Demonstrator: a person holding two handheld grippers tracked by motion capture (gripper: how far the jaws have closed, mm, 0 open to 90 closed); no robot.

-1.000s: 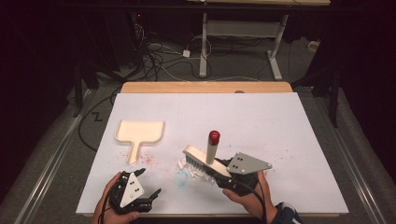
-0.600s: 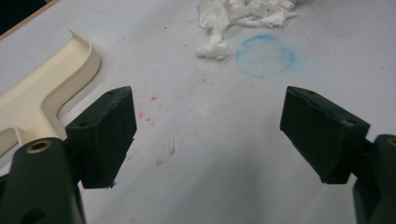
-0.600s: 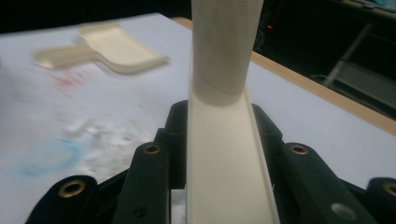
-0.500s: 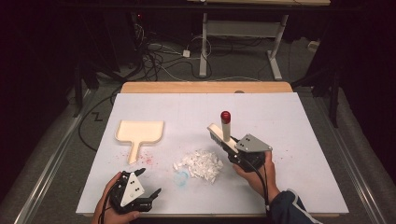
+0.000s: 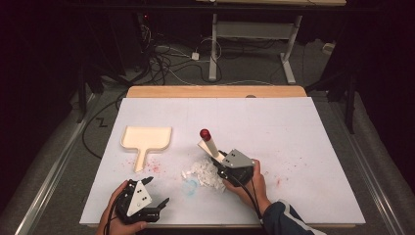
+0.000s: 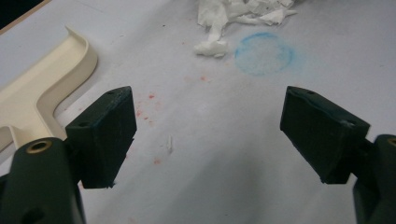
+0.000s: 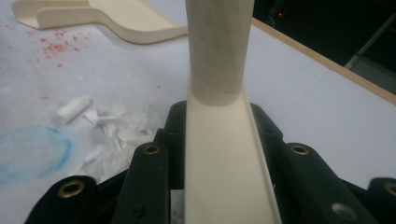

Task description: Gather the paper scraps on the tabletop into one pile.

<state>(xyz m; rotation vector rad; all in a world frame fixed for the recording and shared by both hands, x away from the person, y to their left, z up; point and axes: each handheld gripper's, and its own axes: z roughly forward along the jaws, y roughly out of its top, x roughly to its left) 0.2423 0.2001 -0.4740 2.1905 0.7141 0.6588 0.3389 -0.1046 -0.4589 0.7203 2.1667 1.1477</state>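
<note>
Brush [image 5: 209,145] back down over paper scrap pile [image 5: 204,172] after swinging up and right half a second ago; red-capped handle tilted up-left. Right gripper [image 5: 226,166] clamps cream brush body [image 7: 224,154], jaws narrow. Dustpan [image 5: 146,139] lies left of pile, apart. Left gripper [image 5: 155,196] unmoved at near edge of table [image 5: 303,127], jaws wide, nothing between. Blue smudge [image 6: 264,53] beside scraps.

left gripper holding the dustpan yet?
No: in the left gripper view the left gripper has its jaws wide apart over bare table, and the cream dustpan lies off to the side, untouched.
</note>
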